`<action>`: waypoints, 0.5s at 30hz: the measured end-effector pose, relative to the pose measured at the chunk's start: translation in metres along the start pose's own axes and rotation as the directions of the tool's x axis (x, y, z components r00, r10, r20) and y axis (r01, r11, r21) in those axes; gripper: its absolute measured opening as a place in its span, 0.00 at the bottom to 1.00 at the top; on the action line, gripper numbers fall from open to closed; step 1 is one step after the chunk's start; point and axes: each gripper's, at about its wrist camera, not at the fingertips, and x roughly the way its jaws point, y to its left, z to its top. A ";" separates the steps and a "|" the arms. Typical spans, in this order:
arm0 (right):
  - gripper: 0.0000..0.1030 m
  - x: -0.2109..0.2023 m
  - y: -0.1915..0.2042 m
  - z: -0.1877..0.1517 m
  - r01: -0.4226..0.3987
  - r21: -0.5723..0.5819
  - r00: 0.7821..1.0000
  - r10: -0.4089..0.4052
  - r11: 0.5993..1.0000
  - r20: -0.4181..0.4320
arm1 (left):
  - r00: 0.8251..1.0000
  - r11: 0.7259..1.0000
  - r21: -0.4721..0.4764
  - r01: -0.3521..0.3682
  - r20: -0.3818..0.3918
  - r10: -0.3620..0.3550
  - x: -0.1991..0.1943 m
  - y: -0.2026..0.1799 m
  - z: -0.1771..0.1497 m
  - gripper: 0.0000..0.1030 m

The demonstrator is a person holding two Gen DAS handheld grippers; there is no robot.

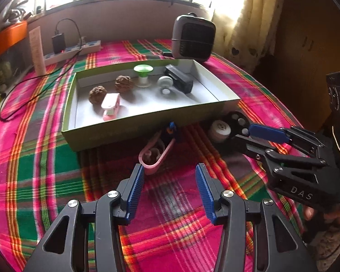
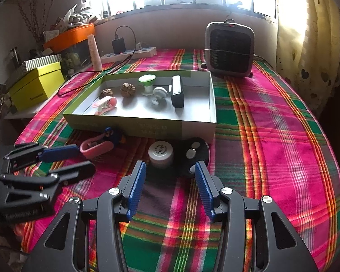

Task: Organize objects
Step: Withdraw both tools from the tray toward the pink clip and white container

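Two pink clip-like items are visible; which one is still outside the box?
The pink clip on the tablecloth, just in front of the box wall beside a small blue toy. The other pink clip lies inside.

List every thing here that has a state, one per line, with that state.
left gripper: open, empty
right gripper: open, empty
box: lidless, holding items
pink clip: on the cloth, outside the box
white cylinder: upright, outside the box
charger: plugged into power strip

plaid-covered table (image 2: 272, 117) bears a shallow box (image 2: 147, 127), heater (image 2: 230, 49), power strip (image 2: 129, 53).
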 end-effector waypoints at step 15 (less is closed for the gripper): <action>0.45 0.007 0.007 0.005 -0.027 -0.028 1.000 0.027 0.999 -0.010 | 0.998 0.998 0.012 -0.063 -0.008 0.063 0.015 0.008 0.011 0.44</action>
